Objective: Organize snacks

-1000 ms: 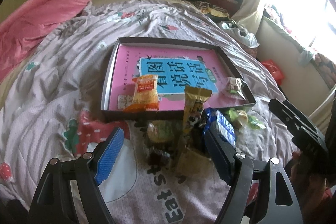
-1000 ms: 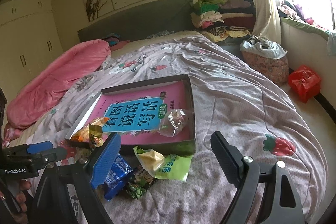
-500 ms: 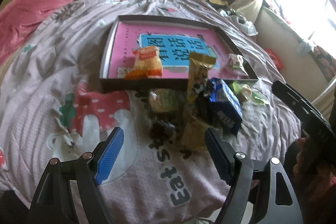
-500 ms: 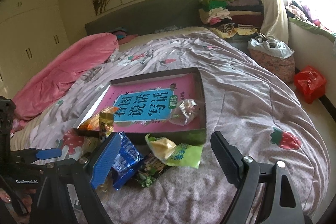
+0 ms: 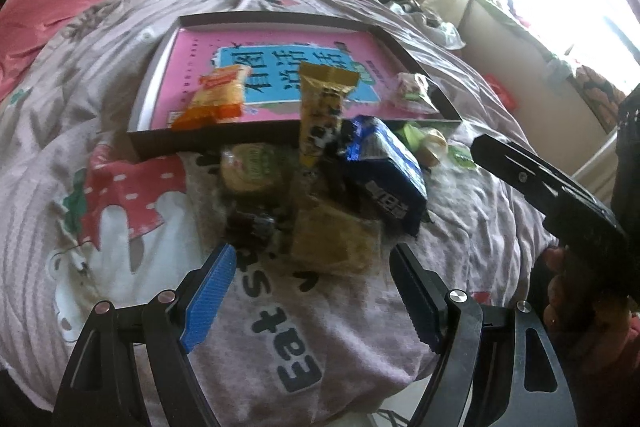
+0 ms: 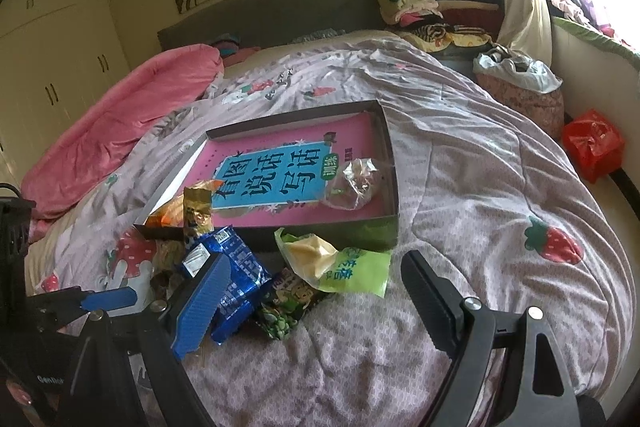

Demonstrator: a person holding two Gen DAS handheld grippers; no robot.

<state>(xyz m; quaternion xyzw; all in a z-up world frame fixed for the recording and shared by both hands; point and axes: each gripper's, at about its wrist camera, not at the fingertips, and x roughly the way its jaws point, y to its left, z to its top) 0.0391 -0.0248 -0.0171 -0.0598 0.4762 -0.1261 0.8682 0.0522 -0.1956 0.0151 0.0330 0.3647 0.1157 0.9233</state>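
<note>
Sorting is barely begun: the shallow box [image 5: 208, 141] holds an orange packet [image 5: 216, 99] and a clear-wrapped sweet [image 6: 354, 183], while most snacks [image 5: 320, 203] lie heaped on the quilt [image 6: 480, 187] against its near wall. Left gripper [image 5: 312, 291] and right gripper [image 6: 316, 291] both gape, empty.

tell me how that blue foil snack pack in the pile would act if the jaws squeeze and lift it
The blue foil snack pack looks puffed and creased, so it would probably crumple and feel light. Its glossy wrapper may slip. It leans on other packets beside the box, so lifting it could shift them.
</note>
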